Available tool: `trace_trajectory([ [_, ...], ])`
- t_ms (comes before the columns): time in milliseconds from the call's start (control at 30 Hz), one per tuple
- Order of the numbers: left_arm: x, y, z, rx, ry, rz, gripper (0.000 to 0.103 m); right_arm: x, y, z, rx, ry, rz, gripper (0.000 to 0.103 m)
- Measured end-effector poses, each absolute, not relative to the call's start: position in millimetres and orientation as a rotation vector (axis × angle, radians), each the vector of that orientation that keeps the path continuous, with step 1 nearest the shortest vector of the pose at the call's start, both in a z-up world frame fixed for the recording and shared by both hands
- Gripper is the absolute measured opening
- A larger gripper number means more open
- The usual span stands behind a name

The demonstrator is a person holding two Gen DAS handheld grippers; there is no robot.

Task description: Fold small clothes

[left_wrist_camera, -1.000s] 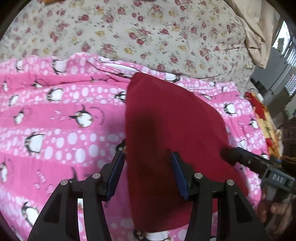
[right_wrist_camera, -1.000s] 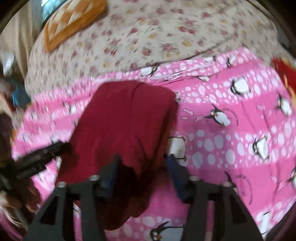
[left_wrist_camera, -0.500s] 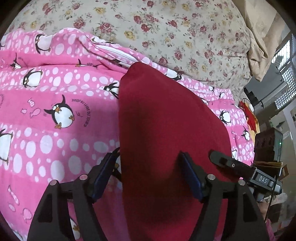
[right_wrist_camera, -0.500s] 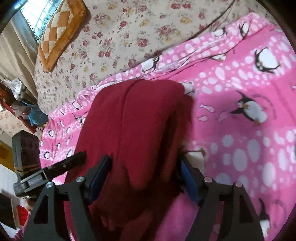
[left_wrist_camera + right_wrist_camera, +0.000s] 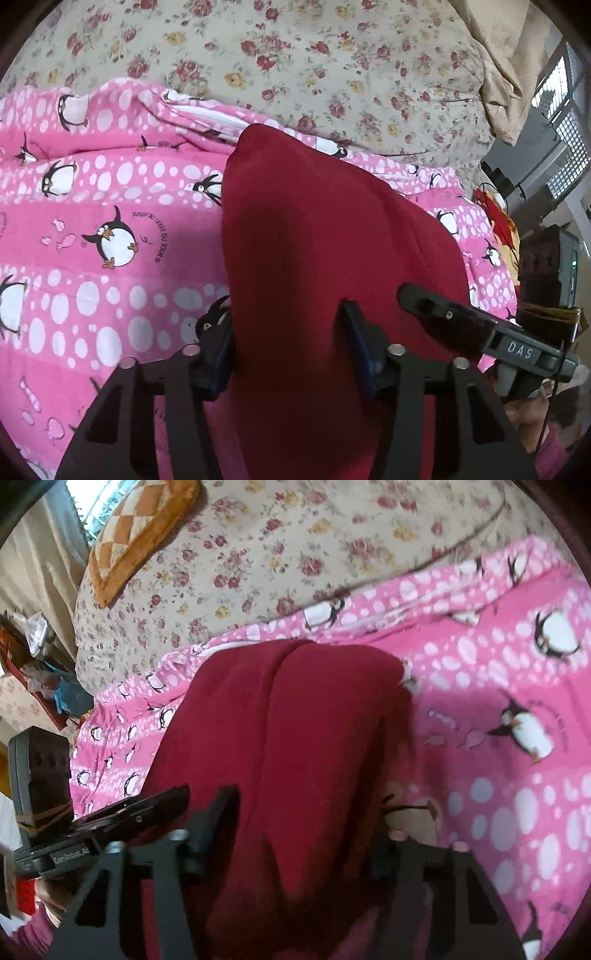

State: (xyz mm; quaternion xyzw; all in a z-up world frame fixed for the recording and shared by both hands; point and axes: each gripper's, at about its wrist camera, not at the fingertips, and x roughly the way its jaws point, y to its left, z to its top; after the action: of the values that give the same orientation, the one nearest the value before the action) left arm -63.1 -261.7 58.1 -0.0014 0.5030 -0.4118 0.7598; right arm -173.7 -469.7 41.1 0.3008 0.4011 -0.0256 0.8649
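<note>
At lower centre, red cloth [image 5: 332, 236] hides both tools' fingertips; left tool [image 5: 288, 332] and right tool [image 5: 306, 812], jaws just closing, each grip it.

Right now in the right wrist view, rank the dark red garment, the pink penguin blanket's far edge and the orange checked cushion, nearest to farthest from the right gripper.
1. Dark red garment, between the right gripper's jaws.
2. Pink penguin blanket's far edge, beyond the garment.
3. Orange checked cushion, upper left on the floral sheet.
</note>
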Motion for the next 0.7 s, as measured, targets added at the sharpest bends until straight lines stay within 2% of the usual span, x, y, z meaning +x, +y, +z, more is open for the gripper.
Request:
trace_trajectory([
  [100,-68.4,-249.3,71.9,-0.026,1.083,-0.903,0.022,-181.6,-466.8,55.2,0.645,0.825,-0.041,0.047],
  [300,-88.2,-219.8,93.2,-0.025,1.073,-0.892,0.019,-193.5,-444.9,78.9,0.653,0.825,-0.004,0.046],
  [700,-140.6,-142.8,112.5,0.008,1.075,-0.811,0.019,-221.5,-376.2,79.1,0.741,0.904,0.121,0.045],
])
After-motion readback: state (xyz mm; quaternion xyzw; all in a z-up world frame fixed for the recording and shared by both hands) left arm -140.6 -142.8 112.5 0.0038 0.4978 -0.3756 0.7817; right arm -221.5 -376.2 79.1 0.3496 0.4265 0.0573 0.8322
